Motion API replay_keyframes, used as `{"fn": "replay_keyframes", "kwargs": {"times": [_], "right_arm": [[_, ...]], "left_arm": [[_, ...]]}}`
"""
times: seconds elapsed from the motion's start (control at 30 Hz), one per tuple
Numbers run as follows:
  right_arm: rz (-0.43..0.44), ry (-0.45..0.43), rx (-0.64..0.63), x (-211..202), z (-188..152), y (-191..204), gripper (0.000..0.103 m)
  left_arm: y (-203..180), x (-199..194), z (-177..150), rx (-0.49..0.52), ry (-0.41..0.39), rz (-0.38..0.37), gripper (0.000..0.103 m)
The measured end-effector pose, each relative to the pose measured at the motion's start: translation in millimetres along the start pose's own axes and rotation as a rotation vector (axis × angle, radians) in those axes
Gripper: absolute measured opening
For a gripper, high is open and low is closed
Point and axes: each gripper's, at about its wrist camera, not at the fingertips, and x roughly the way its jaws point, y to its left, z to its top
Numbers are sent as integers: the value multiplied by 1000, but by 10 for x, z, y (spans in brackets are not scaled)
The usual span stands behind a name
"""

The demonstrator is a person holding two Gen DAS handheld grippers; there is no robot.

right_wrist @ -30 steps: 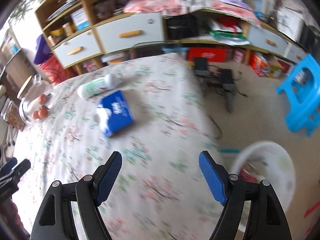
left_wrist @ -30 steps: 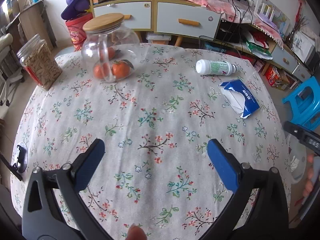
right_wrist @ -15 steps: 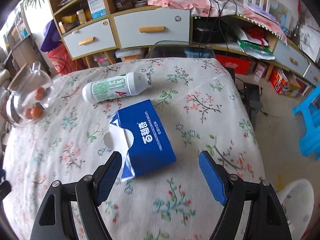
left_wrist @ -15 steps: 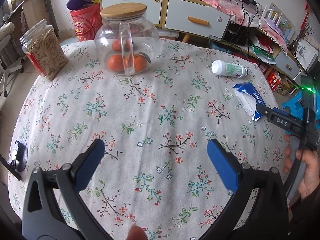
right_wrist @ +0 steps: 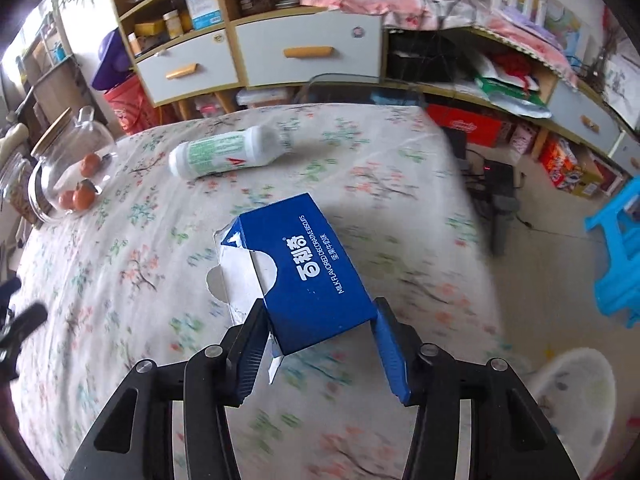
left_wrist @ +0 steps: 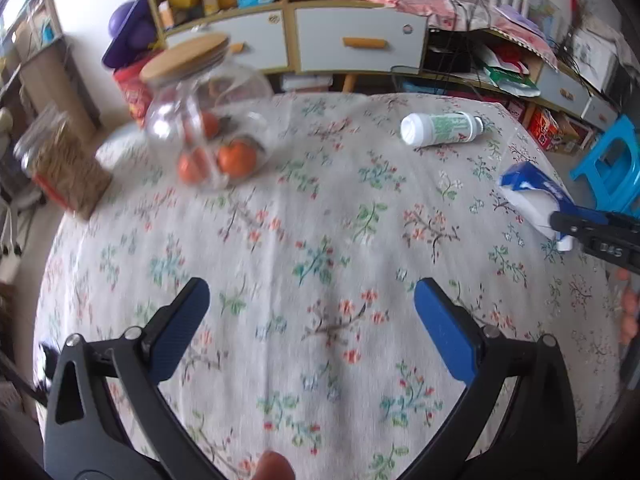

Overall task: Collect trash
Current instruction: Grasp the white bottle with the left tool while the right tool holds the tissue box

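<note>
Two blue pads of the right gripper [right_wrist: 320, 344] are clamped on the near end of the blue biscuit box [right_wrist: 304, 276], which is over the flowered tablecloth [right_wrist: 132, 240]. The left gripper [left_wrist: 310, 320] hangs above the cloth with jaws wide apart. A white bottle [right_wrist: 228, 154] lies on its side beyond the box, and a white bin [right_wrist: 576, 400] stands on the floor to the right.

One blue box [right_wrist: 308, 272], one white bottle [right_wrist: 224, 156], two jars [left_wrist: 204, 120].
</note>
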Motion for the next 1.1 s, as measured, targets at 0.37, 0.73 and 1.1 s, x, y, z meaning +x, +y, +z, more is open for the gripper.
{"fn": "replay_keyframes", "kwargs": {"times": [0.37,0.73,1.1], "right_arm": [[48,-15,54,-324,-184,-743,52],[53,-26,51,-464,-397,-1145,52],[55,-48,98,-648,-452,-1276,52]], "left_arm": [[-703,571,851,292,-99,-109,102],[-1319,1102,1159,479,-46,-128,78],[-1262,918,903,349,-34,-202,39]]}}
